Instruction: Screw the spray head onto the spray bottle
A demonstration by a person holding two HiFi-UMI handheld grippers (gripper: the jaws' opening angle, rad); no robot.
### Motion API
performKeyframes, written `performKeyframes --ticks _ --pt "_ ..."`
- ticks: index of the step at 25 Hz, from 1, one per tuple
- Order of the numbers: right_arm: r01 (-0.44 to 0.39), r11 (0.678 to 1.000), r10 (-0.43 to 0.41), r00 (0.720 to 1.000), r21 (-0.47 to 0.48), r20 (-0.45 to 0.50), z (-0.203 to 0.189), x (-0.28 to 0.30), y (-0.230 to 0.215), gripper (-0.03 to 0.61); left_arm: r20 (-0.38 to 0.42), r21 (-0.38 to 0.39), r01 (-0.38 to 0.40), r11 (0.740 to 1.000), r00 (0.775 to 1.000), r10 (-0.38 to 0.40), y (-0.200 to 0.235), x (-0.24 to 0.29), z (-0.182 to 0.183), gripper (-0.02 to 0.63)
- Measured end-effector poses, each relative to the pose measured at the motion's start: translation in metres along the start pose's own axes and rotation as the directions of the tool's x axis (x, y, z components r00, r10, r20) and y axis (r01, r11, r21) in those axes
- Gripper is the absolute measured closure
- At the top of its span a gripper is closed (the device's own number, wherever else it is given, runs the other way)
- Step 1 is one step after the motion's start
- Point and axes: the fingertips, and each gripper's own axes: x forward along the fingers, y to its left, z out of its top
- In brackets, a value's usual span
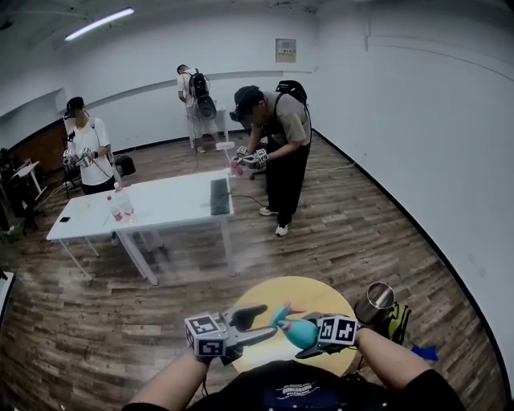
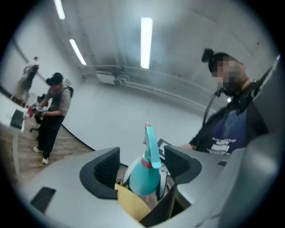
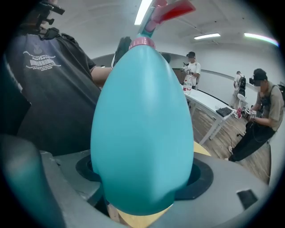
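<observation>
A teal egg-shaped spray bottle (image 3: pixel 142 129) fills the right gripper view, and my right gripper (image 3: pixel 142 174) is shut on its wide body. A pink collar (image 3: pixel 142 43) rings the neck, and the spray head (image 3: pixel 171 11) with its pink trigger sits on top. In the head view the bottle (image 1: pixel 299 331) hangs low over the yellow table, with the right gripper (image 1: pixel 312 339) at its right. My left gripper (image 1: pixel 259 323) is just left of the spray head (image 1: pixel 283 315). In the left gripper view that gripper (image 2: pixel 143 164) stands open; the bottle (image 2: pixel 143 178) and spray head (image 2: pixel 150 147) show between the pads, untouched.
A round yellow table (image 1: pixel 321 295) lies under both grippers, with a metal cup (image 1: pixel 379 300) at its right. Farther back stands a white table (image 1: pixel 165 205) with bottles and a keyboard. Three people stand around it on the wooden floor.
</observation>
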Motion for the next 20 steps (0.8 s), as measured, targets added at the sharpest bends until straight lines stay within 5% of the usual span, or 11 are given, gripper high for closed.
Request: performKeyframes --ticks 2,3,5,7,10,12,16,18,20 --pt "-0.009 0.998 0.007 0.999 -0.063 -0.042 0.004 0.004 0.002 0.137 -0.193 0.239 0.110 0.965 0.979 -0.064 -0.022 0.028 -0.016 0.295" --pt "-0.025 0.996 0.020 0.998 -0.088 -0.056 0.005 0.005 0.005 0.137 -0.283 0.373 0.189 0.908 0.956 -0.082 -0.034 0.037 -0.023 0.412" --pt "-0.061 0.992 0.055 0.997 -0.108 -0.056 0.005 0.005 0.011 0.135 -0.415 0.550 0.322 0.770 0.906 -0.082 -0.049 0.044 -0.032 0.437" --pt "-0.080 0.991 0.076 0.996 -0.109 -0.043 0.007 0.003 0.015 0.138 -0.482 0.597 0.388 0.702 0.873 -0.073 -0.051 0.043 -0.032 0.436" --pt "-0.082 0.989 0.075 0.996 -0.126 -0.055 0.010 0.007 0.019 0.140 -0.545 0.620 0.444 0.646 0.837 -0.052 -0.050 0.038 -0.035 0.434" --pt "-0.084 0.988 0.077 0.995 -0.126 -0.055 0.010 0.008 0.018 0.141 -0.538 0.601 0.439 0.668 0.840 -0.068 -0.052 0.039 -0.035 0.433" --pt "-0.075 0.994 0.073 0.997 -0.076 -0.026 0.003 -0.003 0.009 0.141 -0.352 0.457 0.228 0.860 0.934 -0.061 -0.034 0.037 -0.024 0.390" --pt "-0.038 0.999 0.038 0.999 -0.028 -0.013 -0.007 -0.009 -0.002 0.141 -0.173 0.296 0.052 0.954 0.985 0.000 -0.008 0.017 -0.011 0.318" --pt "0.008 0.999 -0.008 1.000 0.037 0.005 -0.018 -0.014 -0.012 0.141 0.069 0.044 -0.093 0.995 0.994 0.090 0.018 -0.018 0.007 0.311"
